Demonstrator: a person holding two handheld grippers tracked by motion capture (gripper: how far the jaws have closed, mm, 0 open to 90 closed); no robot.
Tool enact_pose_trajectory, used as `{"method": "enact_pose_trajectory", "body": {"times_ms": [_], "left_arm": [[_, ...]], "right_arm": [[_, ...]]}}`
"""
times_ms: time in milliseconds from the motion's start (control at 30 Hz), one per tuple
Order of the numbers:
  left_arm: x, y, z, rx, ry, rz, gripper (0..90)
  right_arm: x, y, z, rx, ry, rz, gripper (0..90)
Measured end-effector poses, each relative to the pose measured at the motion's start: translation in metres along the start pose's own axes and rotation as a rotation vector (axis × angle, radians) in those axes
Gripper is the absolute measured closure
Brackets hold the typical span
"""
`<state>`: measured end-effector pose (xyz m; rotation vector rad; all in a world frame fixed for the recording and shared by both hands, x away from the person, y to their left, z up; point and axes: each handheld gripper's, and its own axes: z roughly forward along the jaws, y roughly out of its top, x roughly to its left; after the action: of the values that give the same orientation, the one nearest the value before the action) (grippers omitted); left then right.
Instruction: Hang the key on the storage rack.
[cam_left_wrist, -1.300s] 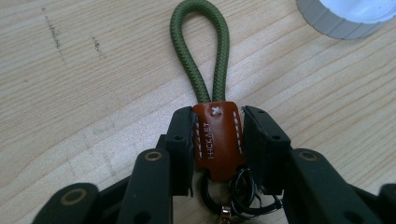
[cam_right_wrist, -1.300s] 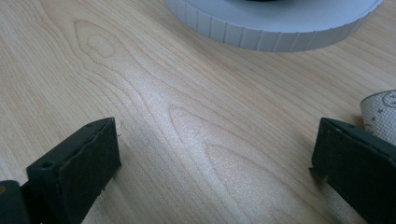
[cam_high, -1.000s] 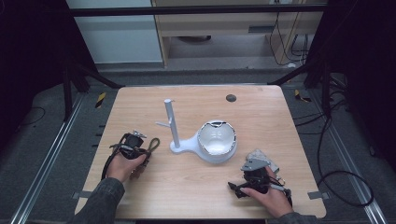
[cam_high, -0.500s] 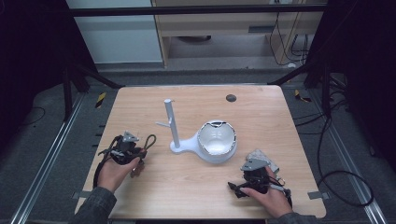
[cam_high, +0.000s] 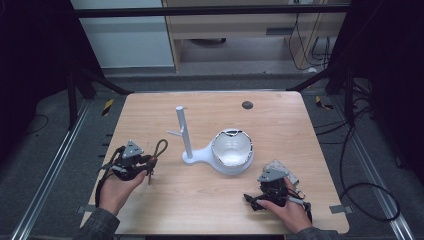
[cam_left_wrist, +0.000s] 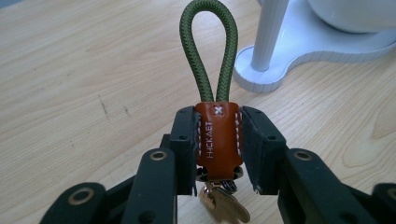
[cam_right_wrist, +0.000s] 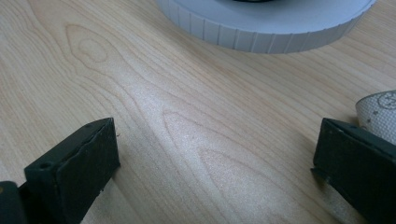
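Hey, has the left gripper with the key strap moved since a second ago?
Yes. In the high view the left gripper, shut on the key strap, has pulled back from the white stand, toward the table's near left edge.

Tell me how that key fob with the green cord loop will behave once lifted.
The key fob looks light. Its green cord loop stands upright unsupported, so it is probably fairly stiff. The key hanging below will likely swing, since the left gripper clamps only the leather tab.

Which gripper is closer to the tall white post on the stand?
The left. The left gripper, shut on the key strap, sits just left of the white post. The right gripper rests near the table's front edge, beyond the stand's bowl.
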<state>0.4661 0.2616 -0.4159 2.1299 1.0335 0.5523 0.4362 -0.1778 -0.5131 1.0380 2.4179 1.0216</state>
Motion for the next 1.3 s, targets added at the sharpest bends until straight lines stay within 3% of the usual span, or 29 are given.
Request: {"method": "enact_pose_trajectory", "body": {"times_ms": [600,1300], "left_arm": [[-0.01,0.003,-0.02,-0.109,-0.013,0.003,66.3],[-0.03,0.011,-0.033,-0.18,-0.05,0.023,66.3]], "right_arm": [[0.0,0.001,0.001,-0.001,-0.003,0.008,0.2],[0.0,0.001,0.001,-0.001,-0.003,0.007,0.2]]}}
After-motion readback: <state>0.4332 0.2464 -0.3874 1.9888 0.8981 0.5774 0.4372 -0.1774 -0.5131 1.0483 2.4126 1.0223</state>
